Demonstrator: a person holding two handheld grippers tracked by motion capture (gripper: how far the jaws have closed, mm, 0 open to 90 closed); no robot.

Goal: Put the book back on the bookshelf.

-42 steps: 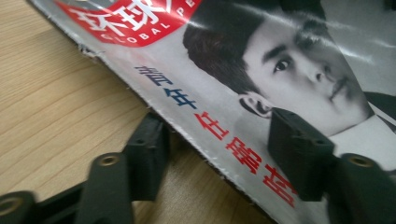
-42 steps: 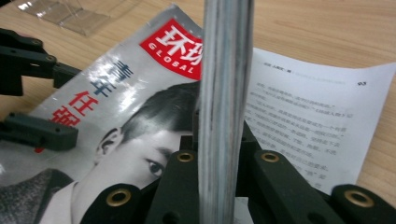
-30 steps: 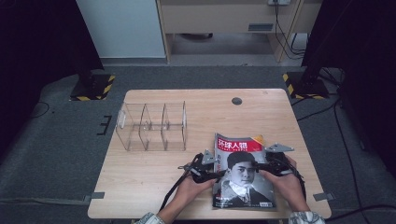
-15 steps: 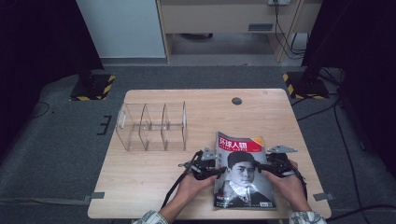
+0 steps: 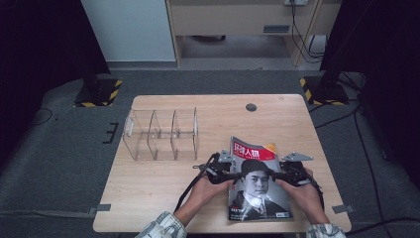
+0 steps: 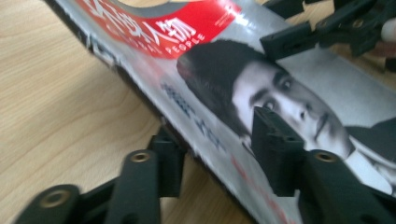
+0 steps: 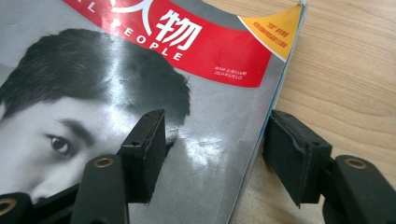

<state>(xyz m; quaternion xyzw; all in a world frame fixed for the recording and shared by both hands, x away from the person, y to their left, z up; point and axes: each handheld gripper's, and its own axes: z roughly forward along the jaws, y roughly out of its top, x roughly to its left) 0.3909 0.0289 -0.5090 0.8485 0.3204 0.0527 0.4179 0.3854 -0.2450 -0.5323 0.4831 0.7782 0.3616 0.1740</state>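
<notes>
A magazine (image 5: 257, 191) with a man's face and a red title band lies on the wooden table (image 5: 148, 193) near the front edge, its far end curling up. My left gripper (image 5: 228, 174) is at its left edge; in the left gripper view the jaws (image 6: 217, 135) stand open astride the raised spine of the magazine (image 6: 303, 88), one below and one over the cover. My right gripper (image 5: 286, 176) is at the right edge. Its jaws (image 7: 217, 126) are open, one over the cover of the magazine (image 7: 116, 88), the other beyond the edge above the table.
A clear acrylic divider rack (image 5: 161, 134) stands at the table's left middle, behind my left hand. A small dark round cap (image 5: 251, 107) sits in the tabletop at the back. The right gripper (image 6: 327, 28) shows in the left gripper view's top right corner.
The magazine and both hands have shifted slightly to the right. The magazine's far end has risen a little.
</notes>
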